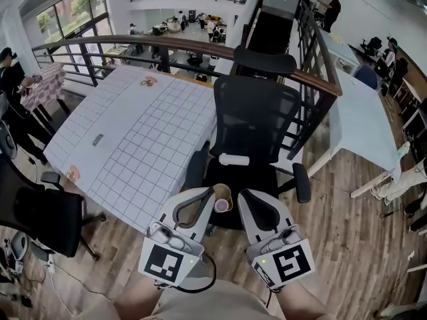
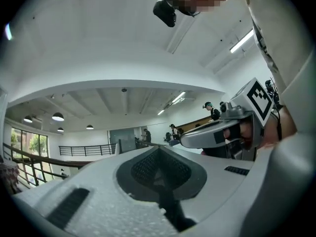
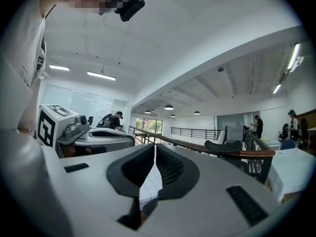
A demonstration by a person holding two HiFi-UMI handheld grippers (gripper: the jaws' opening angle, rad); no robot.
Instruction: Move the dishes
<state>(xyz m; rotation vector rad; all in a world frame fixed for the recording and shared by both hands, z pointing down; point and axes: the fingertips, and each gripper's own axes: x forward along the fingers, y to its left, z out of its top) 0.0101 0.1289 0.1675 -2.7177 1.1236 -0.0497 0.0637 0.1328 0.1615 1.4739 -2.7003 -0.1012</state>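
Between the gripper tips, over the seat of a black mesh office chair (image 1: 257,122), shows a tan cup w/ pink inside (image 1: 221,201) (contact w/ either gripper can't be told). Left gripper (image 2: 159,151): jaws clenched, nothing btwn them. Right gripper (image 3: 155,149): clenched too, empty. On the white grid-patterned counter (image 1: 133,132) at left, a small orange-toned dish (image 1: 148,81) lies nr the far edge, a second such dish (image 1: 72,173) nr the near edge.

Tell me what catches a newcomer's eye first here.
The black office chair stands dead centre, beside a white gridded table on its left. At the bottom edge the left gripper and the right gripper point at it, jaws together, with a tan cup showing between their tips.
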